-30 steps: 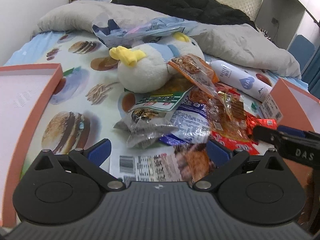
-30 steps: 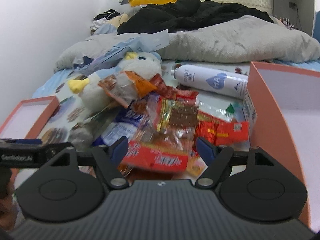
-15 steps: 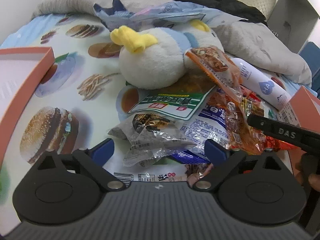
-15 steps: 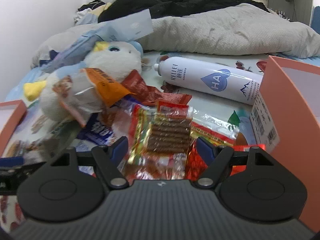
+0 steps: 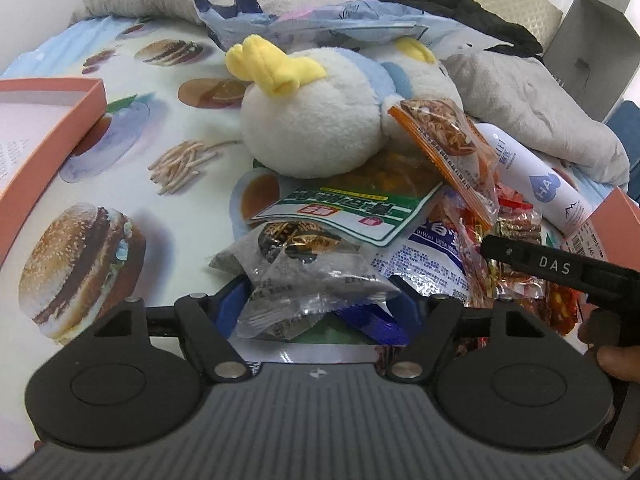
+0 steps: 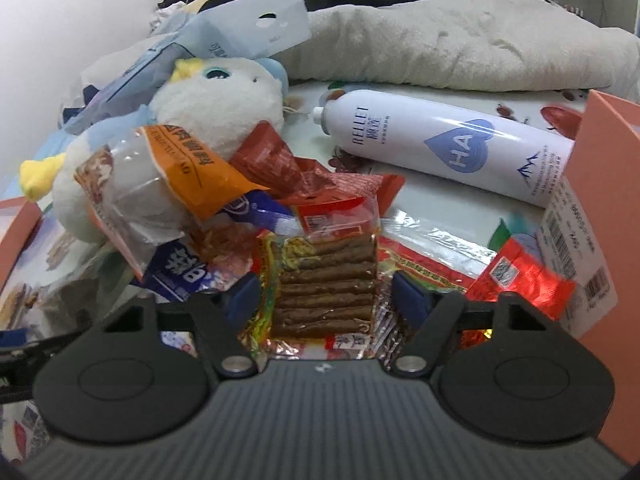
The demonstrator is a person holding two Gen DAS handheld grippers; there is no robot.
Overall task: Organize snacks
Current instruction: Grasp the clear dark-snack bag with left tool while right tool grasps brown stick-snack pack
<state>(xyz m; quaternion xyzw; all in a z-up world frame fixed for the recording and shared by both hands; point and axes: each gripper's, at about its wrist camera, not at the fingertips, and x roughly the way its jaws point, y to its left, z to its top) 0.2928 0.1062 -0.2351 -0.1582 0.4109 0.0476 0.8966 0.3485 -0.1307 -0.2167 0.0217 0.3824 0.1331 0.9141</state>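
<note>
Closing left hand-held gripper (image 5: 320,304): jaws narrowing around the crinkled grey-and-clear snack packet (image 5: 304,280), contact unclear.
Closing right hand-held gripper (image 6: 324,300): jaws narrowing beside the clear packet of brown sticks (image 6: 326,280), mid-bed.

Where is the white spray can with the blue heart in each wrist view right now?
Left wrist: white spray can at the right edge, lying behind the snack pile.
Right wrist: the can upper right, lying on its side, nozzle pointing left.
Shared landmark: the plush toy, left of the can in both.
</note>
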